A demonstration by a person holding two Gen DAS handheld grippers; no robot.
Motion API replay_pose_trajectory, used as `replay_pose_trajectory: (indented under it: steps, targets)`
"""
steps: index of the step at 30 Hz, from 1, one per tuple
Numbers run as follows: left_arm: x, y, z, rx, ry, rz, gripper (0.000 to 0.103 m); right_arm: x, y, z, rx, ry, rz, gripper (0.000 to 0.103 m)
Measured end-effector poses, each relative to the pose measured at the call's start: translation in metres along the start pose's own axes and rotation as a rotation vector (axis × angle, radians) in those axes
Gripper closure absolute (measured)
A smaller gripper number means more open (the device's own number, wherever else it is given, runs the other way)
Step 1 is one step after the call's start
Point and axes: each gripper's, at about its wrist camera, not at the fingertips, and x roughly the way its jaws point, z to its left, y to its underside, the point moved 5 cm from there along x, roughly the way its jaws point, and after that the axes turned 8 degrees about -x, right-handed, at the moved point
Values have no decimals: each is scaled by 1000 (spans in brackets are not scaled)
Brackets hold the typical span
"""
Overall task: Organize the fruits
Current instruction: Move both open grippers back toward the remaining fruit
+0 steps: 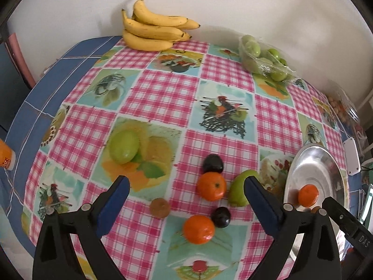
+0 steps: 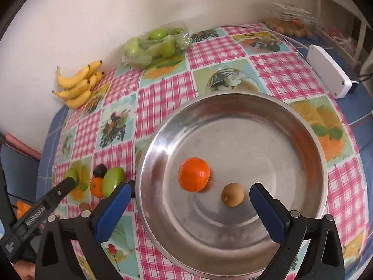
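Observation:
My left gripper (image 1: 186, 184) is open and empty above loose fruit on the checked tablecloth: two oranges (image 1: 211, 186) (image 1: 198, 229), two dark plums (image 1: 212, 163) (image 1: 221, 217), a green fruit (image 1: 240, 190) and a small brown fruit (image 1: 160, 207). My right gripper (image 2: 190, 192) is open and empty over the steel bowl (image 2: 291, 116), which holds an orange (image 2: 194, 174) and a small brown fruit (image 2: 232, 194). The bowl (image 1: 310, 161) also shows at the right of the left wrist view.
A banana bunch (image 1: 153, 28) and a bag of green fruit (image 1: 263, 57) lie by the wall. A white box (image 2: 328, 71) and a bag of small brown fruit (image 2: 289, 26) sit at the far right. An orange bottle (image 1: 5, 157) stands at the left edge.

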Motion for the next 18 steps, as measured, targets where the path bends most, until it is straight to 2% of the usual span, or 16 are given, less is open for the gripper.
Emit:
replay_pose_trajectory:
  steps: [4,8,12,18]
  targets:
    - [-3,1,11,-3,-10,3,5,-2,-1,8,-51,60,-18,0]
    - [-6,-1,21,-6,-28,-5,5,-6,-4,24,-73,25,-48,0]
    - [-11,-4,33,-7,-42,-22,5,-4,-3,57,-147,-29,-56,0]
    - [-15,-9,65,-70,-60,-33,5,3,2,104,-214,-106,-44,0]
